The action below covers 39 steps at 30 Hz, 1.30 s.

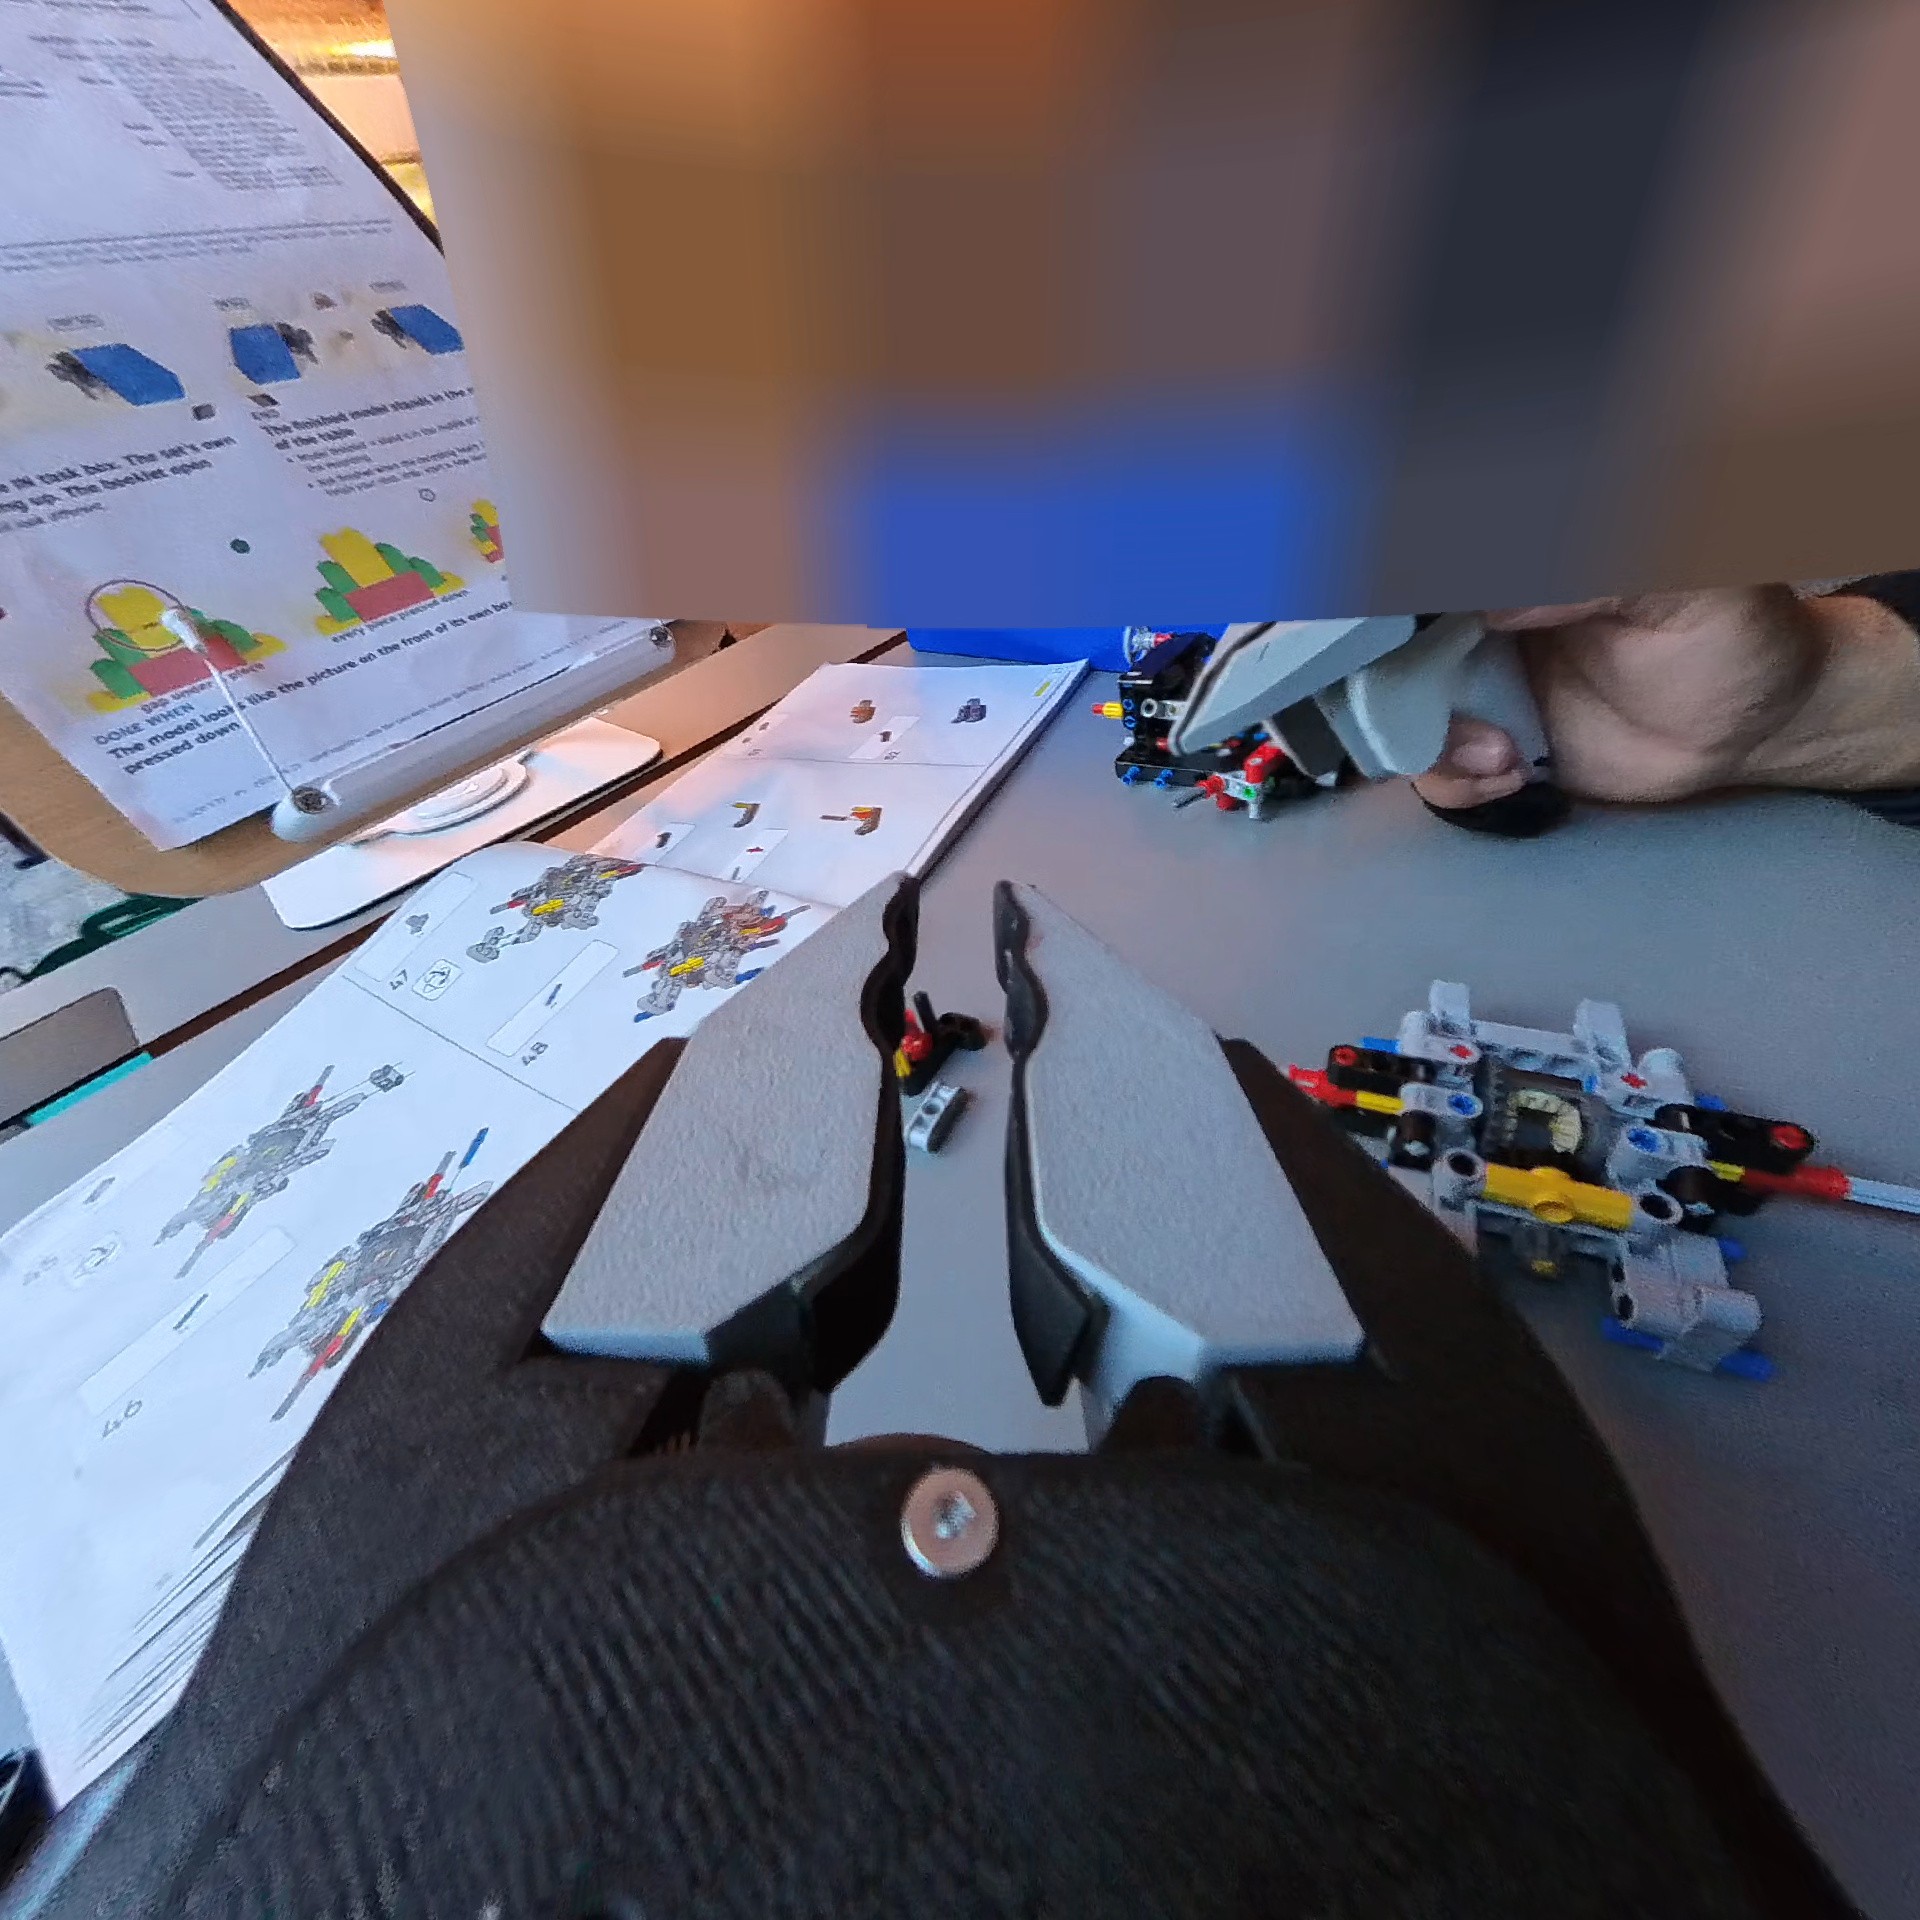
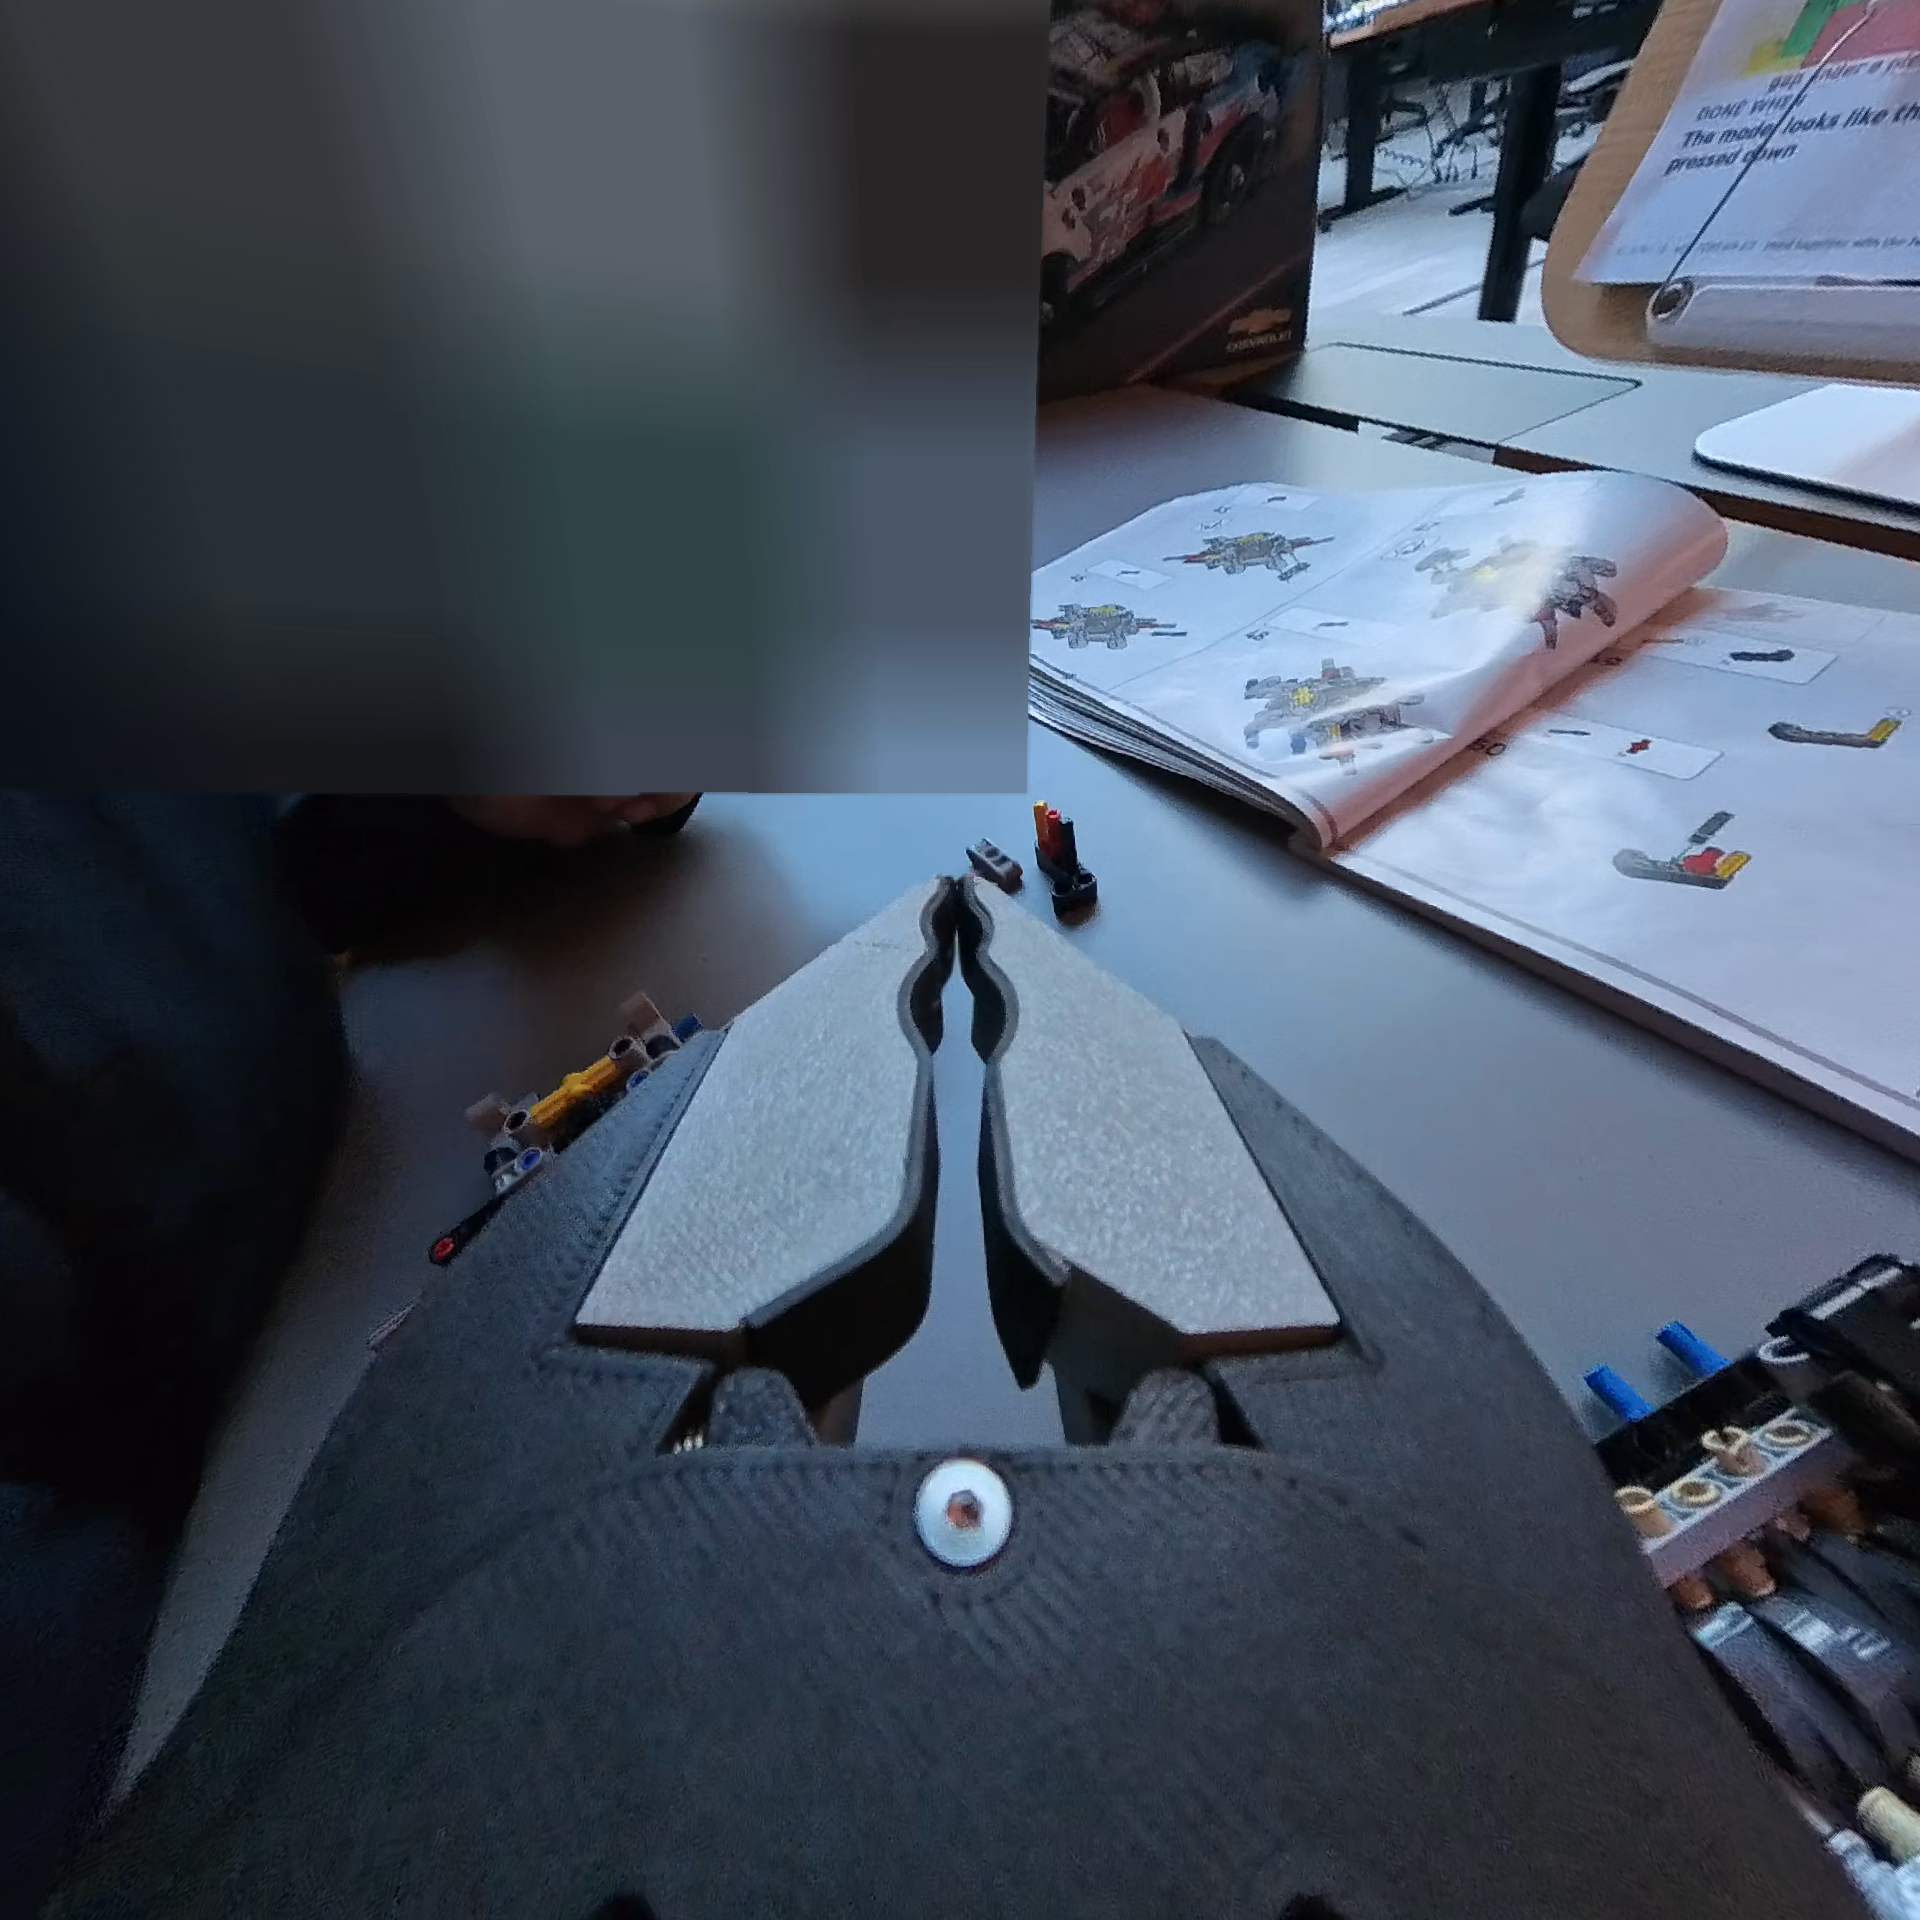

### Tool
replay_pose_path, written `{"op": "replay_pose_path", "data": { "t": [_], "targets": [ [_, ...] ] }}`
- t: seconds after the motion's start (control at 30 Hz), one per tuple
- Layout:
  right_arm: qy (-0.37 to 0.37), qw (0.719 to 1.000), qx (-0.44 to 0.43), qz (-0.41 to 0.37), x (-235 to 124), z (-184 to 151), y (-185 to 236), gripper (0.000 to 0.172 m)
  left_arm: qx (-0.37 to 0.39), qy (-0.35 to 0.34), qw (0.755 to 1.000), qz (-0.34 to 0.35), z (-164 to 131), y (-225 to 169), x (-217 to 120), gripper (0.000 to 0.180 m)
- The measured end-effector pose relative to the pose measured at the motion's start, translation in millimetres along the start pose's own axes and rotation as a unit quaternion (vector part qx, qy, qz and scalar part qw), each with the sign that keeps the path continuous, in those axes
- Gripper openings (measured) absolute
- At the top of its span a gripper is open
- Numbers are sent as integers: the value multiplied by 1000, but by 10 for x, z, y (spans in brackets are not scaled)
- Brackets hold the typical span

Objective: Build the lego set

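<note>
The left gripper point(image 1: 954, 914) hangs over the grey table point(image 1: 1351, 935) with its jaws a little apart and nothing pressed between the pads. Seen through the gap, on the table below, lie two loose building-set parts: a small black angled piece with red and yellow pins point(image 1: 935, 1039) close against the left pad, and just nearer, a little light grey connector point(image 1: 937, 1117). Neither is lifted. A clean pick here would seem to call for centring the jaws over one piece alone and coming down square, since the two lie almost touching.

The right gripper point(image 2: 956, 883) has its jaws closed tip to tip on nothing. The same two parts sit just beyond its tips, slightly to the right: the grey connector point(image 2: 994, 862) nearest, the black piece with pins point(image 2: 1065, 862) beside it.

An open instruction booklet point(image 1: 416, 1091) lies to the left of the left gripper. A grey sub-assembly with a yellow connector point(image 1: 1558, 1153) rests to its right, and a black framed sub-assembly point(image 1: 1195, 727) sits far right, by the other gripper.
</note>
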State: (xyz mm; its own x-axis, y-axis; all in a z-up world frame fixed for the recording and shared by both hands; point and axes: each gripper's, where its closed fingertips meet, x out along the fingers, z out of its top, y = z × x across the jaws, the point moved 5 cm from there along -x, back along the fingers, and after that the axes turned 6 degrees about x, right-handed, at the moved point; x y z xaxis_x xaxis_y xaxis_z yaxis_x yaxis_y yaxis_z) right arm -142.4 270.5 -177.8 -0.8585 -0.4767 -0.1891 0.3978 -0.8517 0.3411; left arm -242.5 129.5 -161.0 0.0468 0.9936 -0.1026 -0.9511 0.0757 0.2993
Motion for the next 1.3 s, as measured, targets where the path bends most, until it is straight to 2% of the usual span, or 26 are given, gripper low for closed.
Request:
{"op": "replay_pose_path", "data": {
  "t": [0.2,0.53,0.67,0.77,0.87,0.97,1.03,1.17,1.23,1.3],
  "targets": [
    [-34,999,28,5,-57,62,-66,0,0,-2,1000,-4,-10,-18,-37,8],
    [-4,998,45,48,-8,24,-35,6,-35,12,999,20,-60,89,-58,3],
    [7,996,65,60,14,12,-60,16,-49,16,999,16,-58,55,-53,4],
    [12,995,80,66,28,10,-83,23,-72,18,997,24,-8,4,-164,7],
    [7,995,77,59,37,24,-101,23,-81,18,996,37,55,-94,-436,7],
    [9,996,73,45,51,22,-116,22,-82,57,993,61,-7,-153,-719,6],
    [6,997,69,35,48,27,-124,22,-92,116,986,71,-148,-151,-873,7],
    [-4,998,62,12,30,38,-143,20,-112,179,972,103,-300,-9,-1176,11],
    [-9,998,59,2,21,43,-150,20,-121,210,964,112,-370,106,-1270,13],
    [-11,998,57,-4,15,46,-152,19,-131,249,955,93,-424,205,-1257,15]
  ]
}}
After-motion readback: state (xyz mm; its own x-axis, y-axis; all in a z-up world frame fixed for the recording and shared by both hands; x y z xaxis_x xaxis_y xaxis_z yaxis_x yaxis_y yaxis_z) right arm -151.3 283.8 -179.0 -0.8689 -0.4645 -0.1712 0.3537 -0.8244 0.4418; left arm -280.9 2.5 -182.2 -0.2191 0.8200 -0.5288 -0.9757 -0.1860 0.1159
